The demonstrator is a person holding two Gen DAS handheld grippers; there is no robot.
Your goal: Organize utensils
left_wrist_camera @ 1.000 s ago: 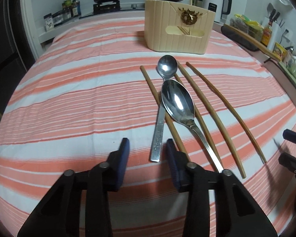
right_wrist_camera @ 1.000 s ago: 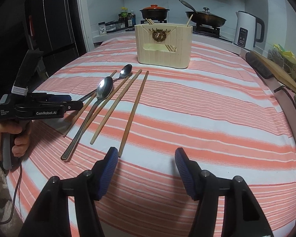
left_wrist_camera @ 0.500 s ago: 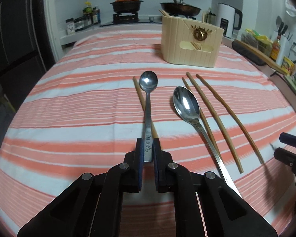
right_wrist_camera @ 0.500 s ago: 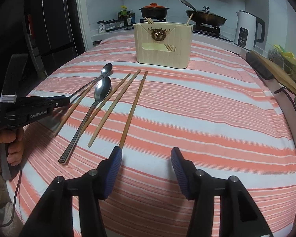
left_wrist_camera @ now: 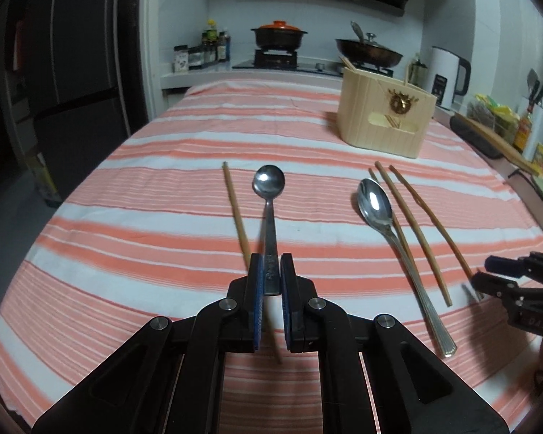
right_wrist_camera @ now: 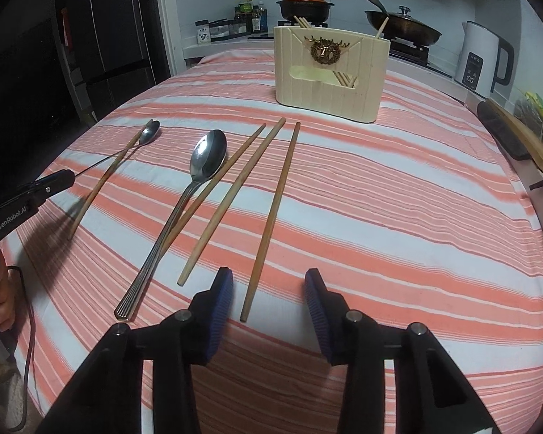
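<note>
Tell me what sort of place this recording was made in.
A home kitchen, most likely: a stove with a lidded pot and a pan, an electric kettle, and a table under a striped cloth.

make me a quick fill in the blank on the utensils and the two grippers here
1. The left gripper is shut on the handle of the small ____.
2. The right gripper has been closing, with a single ____ between its open jaws.
3. The beige holder already has ____ standing in it.
4. The big spoon rests on a ____ tablecloth.

Missing words: spoon; chopstick; chopsticks; striped
</note>
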